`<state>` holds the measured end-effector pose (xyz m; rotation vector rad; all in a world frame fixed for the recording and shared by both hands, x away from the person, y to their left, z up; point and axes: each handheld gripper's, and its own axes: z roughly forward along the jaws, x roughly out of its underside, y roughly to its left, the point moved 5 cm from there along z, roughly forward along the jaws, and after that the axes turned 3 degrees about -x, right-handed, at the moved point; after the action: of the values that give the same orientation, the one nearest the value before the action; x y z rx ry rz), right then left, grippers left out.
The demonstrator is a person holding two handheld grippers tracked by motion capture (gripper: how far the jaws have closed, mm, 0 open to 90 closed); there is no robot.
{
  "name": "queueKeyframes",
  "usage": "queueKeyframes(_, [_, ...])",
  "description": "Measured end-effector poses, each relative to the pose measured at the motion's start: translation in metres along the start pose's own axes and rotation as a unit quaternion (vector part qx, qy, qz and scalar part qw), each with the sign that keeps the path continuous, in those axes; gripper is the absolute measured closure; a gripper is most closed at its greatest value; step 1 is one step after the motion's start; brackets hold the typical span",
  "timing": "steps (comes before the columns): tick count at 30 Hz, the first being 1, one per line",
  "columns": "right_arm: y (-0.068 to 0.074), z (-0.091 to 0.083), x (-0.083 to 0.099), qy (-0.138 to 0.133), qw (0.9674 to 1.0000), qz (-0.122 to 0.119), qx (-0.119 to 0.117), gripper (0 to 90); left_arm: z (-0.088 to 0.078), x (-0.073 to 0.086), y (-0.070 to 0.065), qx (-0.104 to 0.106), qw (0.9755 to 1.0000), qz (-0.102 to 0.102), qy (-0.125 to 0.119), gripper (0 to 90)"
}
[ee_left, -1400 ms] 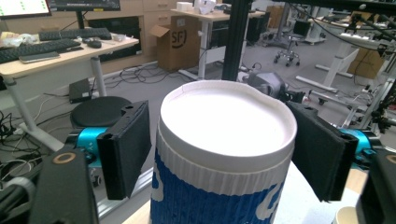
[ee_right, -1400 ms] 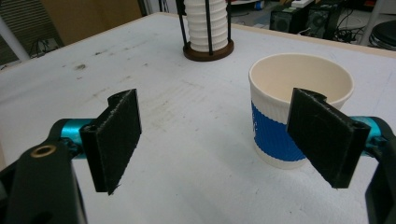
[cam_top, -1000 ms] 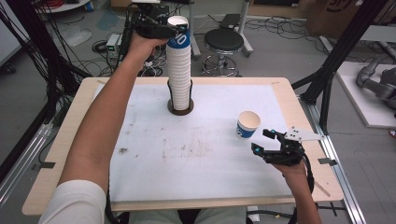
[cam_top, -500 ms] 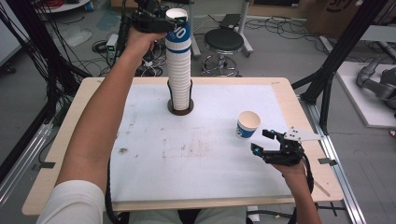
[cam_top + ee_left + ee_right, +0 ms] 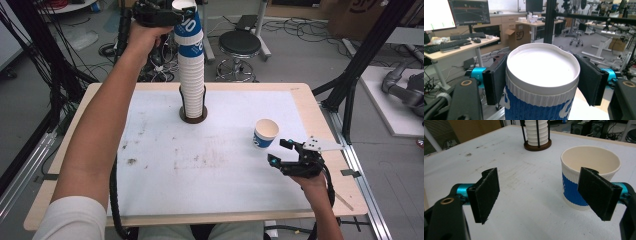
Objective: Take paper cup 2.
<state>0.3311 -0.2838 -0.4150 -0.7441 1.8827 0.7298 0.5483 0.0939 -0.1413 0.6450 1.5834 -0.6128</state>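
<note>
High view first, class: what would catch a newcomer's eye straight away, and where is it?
The tall stack of paper cups rising from a dark holder at the table's far middle, its top cup clamped in the left gripper. Next, the lone cup standing upright at the right, just beyond the open right gripper.

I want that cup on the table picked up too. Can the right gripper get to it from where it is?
Probably yes. The right gripper sits with its jaws open beside the single paper cup, which stands upright on the white mat, and nothing lies between them. The cup is off to one side, so it needs a small sideways shift.
</note>
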Motion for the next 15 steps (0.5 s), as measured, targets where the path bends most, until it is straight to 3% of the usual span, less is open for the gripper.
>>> queueKeyframes(15, [0.002, 0.003, 0.0, 0.004, 1.0, -0.003, -0.004, 18.4, -0.036, -0.03, 0.005, -0.017, 0.9989, 0.01, -0.042, 31.0])
